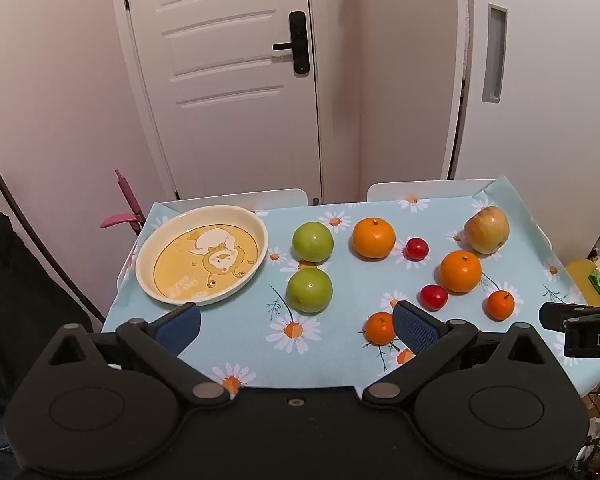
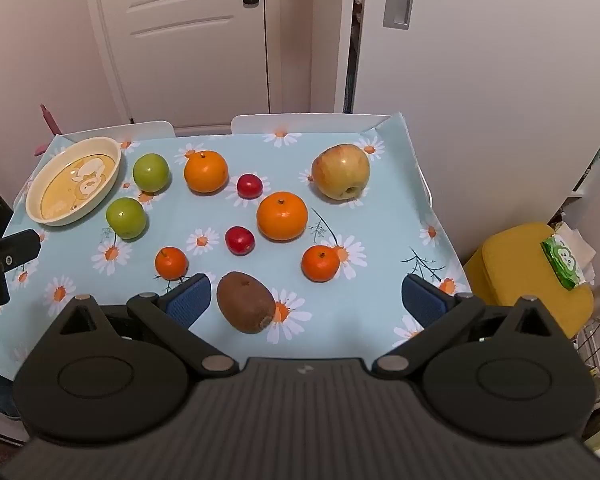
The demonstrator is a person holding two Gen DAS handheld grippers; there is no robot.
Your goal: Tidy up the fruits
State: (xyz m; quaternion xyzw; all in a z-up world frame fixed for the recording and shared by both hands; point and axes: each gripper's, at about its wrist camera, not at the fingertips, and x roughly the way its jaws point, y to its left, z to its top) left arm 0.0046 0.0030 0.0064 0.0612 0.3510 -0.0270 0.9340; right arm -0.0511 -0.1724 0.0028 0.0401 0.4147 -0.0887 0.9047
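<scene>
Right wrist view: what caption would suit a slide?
Open right claw above a kiwi on a fruit-strewn floral tablecloth.

Two green apples (image 2: 151,172), four oranges (image 2: 282,216), two red fruits (image 2: 239,240), one kiwi (image 2: 245,302).

Pale-blue daisy-print tablecloth (image 2: 228,320); cream, yellow-centred plate (image 2: 112,178); blue-padded tongs (image 2: 306,300).

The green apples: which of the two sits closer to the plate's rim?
The nearer green apple, closest to the camera, almost touches the plate. The far green apple stands clear of the rim, beside the big orange.
</scene>
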